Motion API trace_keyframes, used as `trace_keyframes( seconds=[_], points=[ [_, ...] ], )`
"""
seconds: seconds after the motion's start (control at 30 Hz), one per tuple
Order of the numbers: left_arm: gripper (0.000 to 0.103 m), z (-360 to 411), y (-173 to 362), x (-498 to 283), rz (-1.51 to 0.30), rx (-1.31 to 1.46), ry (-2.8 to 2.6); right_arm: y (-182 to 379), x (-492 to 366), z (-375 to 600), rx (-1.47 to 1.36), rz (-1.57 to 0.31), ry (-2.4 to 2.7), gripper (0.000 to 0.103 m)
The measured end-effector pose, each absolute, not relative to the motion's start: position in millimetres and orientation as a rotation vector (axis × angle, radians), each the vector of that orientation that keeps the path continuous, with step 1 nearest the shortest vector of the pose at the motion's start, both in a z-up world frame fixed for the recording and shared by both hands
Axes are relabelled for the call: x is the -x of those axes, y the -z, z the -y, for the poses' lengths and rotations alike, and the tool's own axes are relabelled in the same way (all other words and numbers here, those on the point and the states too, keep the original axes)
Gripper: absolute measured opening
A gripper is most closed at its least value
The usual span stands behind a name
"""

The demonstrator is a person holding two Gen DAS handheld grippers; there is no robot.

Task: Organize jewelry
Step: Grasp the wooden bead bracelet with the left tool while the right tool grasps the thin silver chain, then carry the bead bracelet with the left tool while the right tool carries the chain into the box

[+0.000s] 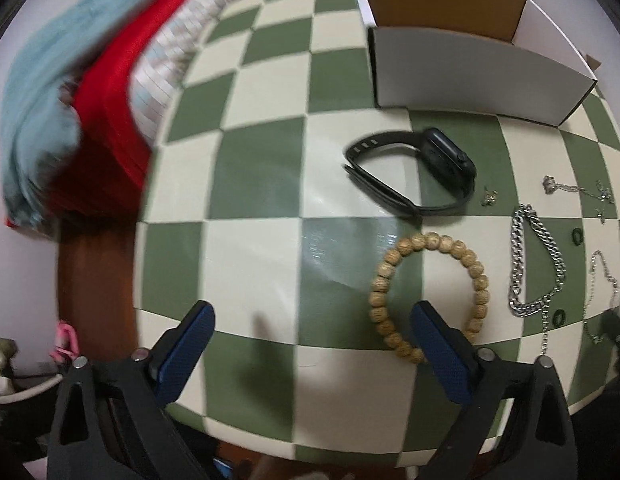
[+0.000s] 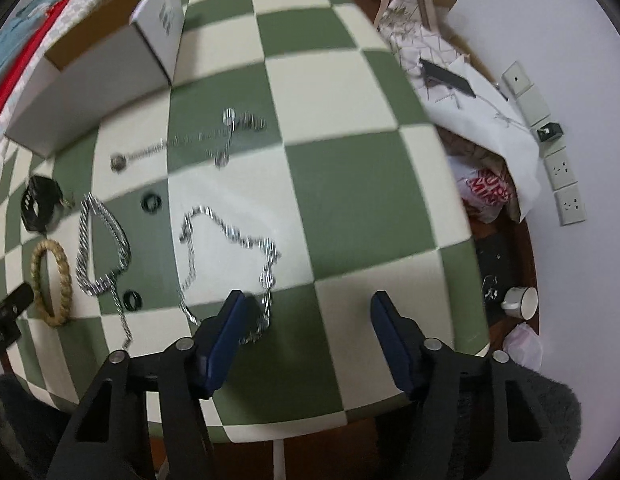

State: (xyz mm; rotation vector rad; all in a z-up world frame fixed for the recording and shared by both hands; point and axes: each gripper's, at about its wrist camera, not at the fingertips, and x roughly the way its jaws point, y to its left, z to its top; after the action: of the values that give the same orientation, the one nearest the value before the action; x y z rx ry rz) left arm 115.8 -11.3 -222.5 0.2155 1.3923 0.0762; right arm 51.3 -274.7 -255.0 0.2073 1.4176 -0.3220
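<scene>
Currently, in the left wrist view, the left gripper [image 1: 310, 344] hovers low over the near edge of the checkered table [image 1: 250, 264] with its jaws spread wide and nothing between them. The wooden bead bracelet [image 1: 429, 296] lies flat just beside the right-hand finger, whose tip overlaps the near side of the loop. The beads look rigid and light on what is probably an elastic cord; pinch across a single strand of beads, since the round surfaces may roll out of a shallow grip. Beyond it lies the black smartwatch [image 1: 421, 172], with a stiff case and a flexible strap; the strap loop is the safer hold. A thick curb-link chain [image 1: 533, 264] lies to the right, likely the heaviest piece, limp and slippery. The open white box [image 1: 477, 68] stands behind the watch, apart from it.

In the right wrist view, the right gripper [image 2: 306, 332] is likewise fully parted and empty. A thin silver necklace [image 2: 230, 248] lies in a loose loop directly ahead, its tail running under the left-hand finger. It will sag and slide; pinch a bunched section flat against the table. Two small dark rings [image 2: 152, 203] lie near the chains and are hard and tiny. A pendant necklace [image 2: 182, 144] is blurred; its detail cannot be determined.
</scene>
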Motion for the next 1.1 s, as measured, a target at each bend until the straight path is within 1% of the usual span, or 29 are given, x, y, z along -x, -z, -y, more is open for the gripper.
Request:
trace_keyframes(
  seconds=[0.03, 0.07, 0.1, 0.17, 0.2, 0.23, 0.27, 0.3, 0.33, 0.5, 0.67, 0.9, 1.1],
  points=[
    [0.086, 13, 226, -117, -1.401, -0.207, -0.073, 256, -49, 274, -0.21, -1.414, 0.32, 0.064],
    [0.082, 13, 231, -117, -1.419, -0.193, -0.059, 256, -48, 273, -0.209, -1.407, 0.316, 0.062],
    [0.073, 14, 234, -118, -1.431, -0.179, -0.043, 256, -47, 271, -0.205, -1.401, 0.311, 0.061],
    [0.065, 14, 232, -118, -1.409, -0.155, -0.023, 256, -43, 269, -0.196, -1.392, 0.298, 0.056],
    [0.053, 16, 230, -118, -1.397, -0.146, 0.003, 254, -43, 265, -0.194, -1.389, 0.295, 0.054],
    [0.036, 17, 228, -117, -1.392, -0.139, 0.025, 253, -42, 264, -0.189, -1.382, 0.291, 0.046],
    [0.026, 20, 227, -117, -1.389, -0.123, 0.063, 252, -40, 262, -0.182, -1.372, 0.287, 0.032],
    [0.012, 23, 226, -116, -1.39, -0.117, 0.084, 250, -40, 263, -0.178, -1.368, 0.283, 0.023],
    [0.007, 26, 226, -116, -1.392, -0.126, 0.095, 250, -38, 263, -0.174, -1.369, 0.281, 0.005],
    [0.006, 28, 221, -111, -1.38, -0.175, 0.087, 244, -29, 276, -0.27, -1.359, 0.273, 0.003],
    [0.006, 15, 209, -98, -1.347, -0.162, 0.077, 225, -22, 285, -0.345, -1.294, 0.255, 0.003],
    [0.006, 15, 165, -81, -1.258, -0.144, 0.105, 188, -25, 286, -0.384, -1.216, 0.2, 0.003],
    [0.006, 32, 126, -88, -1.179, -0.134, 0.136, 157, -36, 282, -0.361, -1.167, 0.164, 0.003]
  ],
)
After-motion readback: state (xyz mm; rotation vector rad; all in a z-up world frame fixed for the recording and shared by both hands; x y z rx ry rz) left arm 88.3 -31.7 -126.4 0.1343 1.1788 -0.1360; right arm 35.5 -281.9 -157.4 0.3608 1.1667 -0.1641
